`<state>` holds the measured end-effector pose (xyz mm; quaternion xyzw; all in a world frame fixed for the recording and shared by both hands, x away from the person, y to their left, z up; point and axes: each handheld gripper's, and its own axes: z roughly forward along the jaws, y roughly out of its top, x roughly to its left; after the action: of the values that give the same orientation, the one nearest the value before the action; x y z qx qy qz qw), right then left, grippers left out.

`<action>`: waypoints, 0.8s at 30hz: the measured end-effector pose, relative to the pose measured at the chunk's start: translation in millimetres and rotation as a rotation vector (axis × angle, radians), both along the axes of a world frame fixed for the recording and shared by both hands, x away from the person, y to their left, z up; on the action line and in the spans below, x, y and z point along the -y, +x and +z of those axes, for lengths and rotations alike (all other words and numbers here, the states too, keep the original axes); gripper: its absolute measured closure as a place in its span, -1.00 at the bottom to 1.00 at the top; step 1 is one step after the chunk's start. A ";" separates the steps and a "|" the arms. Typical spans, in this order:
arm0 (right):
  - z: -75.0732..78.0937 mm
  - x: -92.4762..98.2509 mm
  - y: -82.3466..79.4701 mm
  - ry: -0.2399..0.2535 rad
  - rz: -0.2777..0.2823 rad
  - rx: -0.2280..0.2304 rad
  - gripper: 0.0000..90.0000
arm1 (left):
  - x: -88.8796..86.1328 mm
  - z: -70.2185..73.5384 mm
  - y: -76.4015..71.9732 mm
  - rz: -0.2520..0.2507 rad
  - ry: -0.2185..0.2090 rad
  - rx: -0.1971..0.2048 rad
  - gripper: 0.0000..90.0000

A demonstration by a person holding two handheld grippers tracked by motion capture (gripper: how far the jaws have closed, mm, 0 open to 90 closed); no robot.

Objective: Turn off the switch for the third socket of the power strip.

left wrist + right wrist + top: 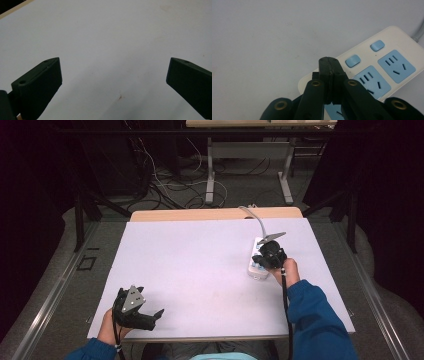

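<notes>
A person sits at a table (pixel 200 270) with a white top. Each hand holds a black gripper.

The left gripper (pixel 150 317) rests near the front left corner of the table. Its jaws are spread wide apart, and there is nothing between them. In the left gripper view, just the bare white top lies under the left gripper (pixel 113 75), with a small brown mark on it.

The right gripper (pixel 265 257) is over by the right edge of the table, about halfway back. It sits right above a white power strip (pixel 255 267). In the right gripper view, the jaws of the right gripper (pixel 331 66) are pressed tight together, with nothing held in them. Their tips are over the near end of the power strip (pixel 387 42), maybe touching it, but that is hard to tell. The strip has blue sockets (pixel 396 66) and small blue buttons (pixel 353 61).

A grey cord (pixel 256 219) runs from the strip's far end toward the back edge of the table. The person wears blue sleeves (pixel 317 320).
</notes>
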<state>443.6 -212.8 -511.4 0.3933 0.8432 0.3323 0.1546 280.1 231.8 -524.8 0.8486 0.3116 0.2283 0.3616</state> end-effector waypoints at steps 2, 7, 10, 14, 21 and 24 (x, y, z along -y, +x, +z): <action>-2.3 -0.8 0.6 -0.013 -0.003 0.001 1.00 | 0.1 0.0 -0.3 0.000 -0.001 -0.001 -1.00; -7.4 -2.6 2.0 -0.023 -0.009 -0.007 1.00 | 0.0 -0.1 0.0 -0.003 0.004 -0.003 -1.00; -7.1 -3.1 2.8 -0.052 0.008 -0.013 1.00 | -0.2 0.1 0.1 -0.004 0.009 -0.001 -1.00; -9.9 -5.5 1.8 -0.041 -0.022 -0.008 1.00 | 0.0 -0.3 0.3 -0.001 0.006 -0.001 -1.00; -12.3 -6.5 1.2 -0.047 -0.013 0.004 1.00 | 0.6 -0.8 -0.2 -0.001 0.003 -0.005 -1.00; -13.5 -5.5 1.0 -0.044 -0.014 0.016 1.00 | 0.0 -0.4 0.0 -0.002 0.004 -0.005 -1.00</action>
<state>444.6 -207.2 -524.9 0.3929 0.8464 0.3156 0.1721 280.1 231.8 -525.3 0.8502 0.3111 0.2262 0.3594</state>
